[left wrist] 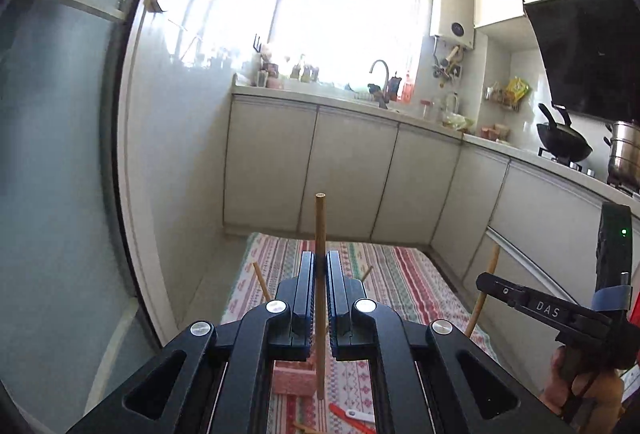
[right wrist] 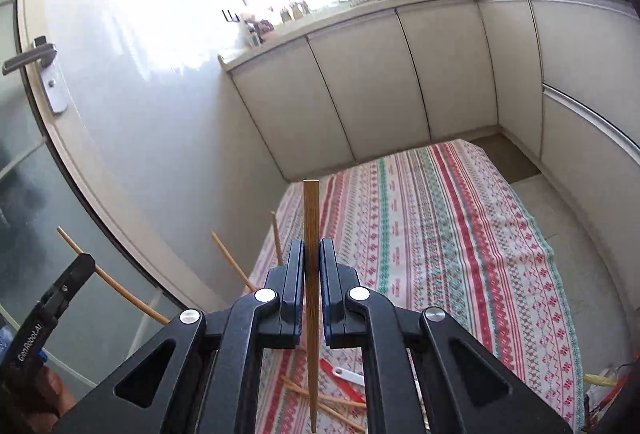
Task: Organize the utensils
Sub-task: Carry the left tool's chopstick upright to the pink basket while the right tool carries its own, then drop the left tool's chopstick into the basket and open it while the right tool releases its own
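Chopsticks (left wrist: 320,234) (right wrist: 311,234) stand clamped in both our tongs (left wrist: 320,262) (right wrist: 311,250); next, probably, the pink holder (left wrist: 292,380) at six o'clock.

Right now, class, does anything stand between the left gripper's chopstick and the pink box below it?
Nothing visible does. The chopstick, clamped in the left gripper, hangs with its lower end beside the pink box; the gripper's body hides the box's top.
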{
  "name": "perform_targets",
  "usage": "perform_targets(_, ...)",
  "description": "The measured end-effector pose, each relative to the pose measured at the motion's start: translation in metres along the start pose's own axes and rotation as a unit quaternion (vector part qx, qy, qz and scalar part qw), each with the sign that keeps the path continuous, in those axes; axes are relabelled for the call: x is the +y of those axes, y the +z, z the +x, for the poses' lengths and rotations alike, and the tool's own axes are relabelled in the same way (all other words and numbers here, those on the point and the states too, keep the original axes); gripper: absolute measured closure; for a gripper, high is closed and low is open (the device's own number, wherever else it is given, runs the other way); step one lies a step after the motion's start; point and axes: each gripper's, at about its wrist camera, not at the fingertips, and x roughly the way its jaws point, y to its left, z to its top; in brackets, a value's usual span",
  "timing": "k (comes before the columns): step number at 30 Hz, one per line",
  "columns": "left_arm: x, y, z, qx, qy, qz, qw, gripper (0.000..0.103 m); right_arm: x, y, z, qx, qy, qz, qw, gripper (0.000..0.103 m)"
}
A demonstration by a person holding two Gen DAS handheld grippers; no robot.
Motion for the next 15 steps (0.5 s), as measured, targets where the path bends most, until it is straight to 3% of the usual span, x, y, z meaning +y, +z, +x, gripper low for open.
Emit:
perform_targets(10, 0.022, -0.004, 0.036, -0.044, 0.028, -0.02, 0.9985, 0.098, 0.035, 0.013, 0.032, -0.075, 0.031, 0.002, 0.997, 0.096)
perform_targets(15, 0.025, -0.01, 0.063, -0.028, 0.032, -0.021, 0.9989, 0.098, 0.049, 0.011, 0.067, -0.085, 0.03, -0.013, 0.996, 0.096)
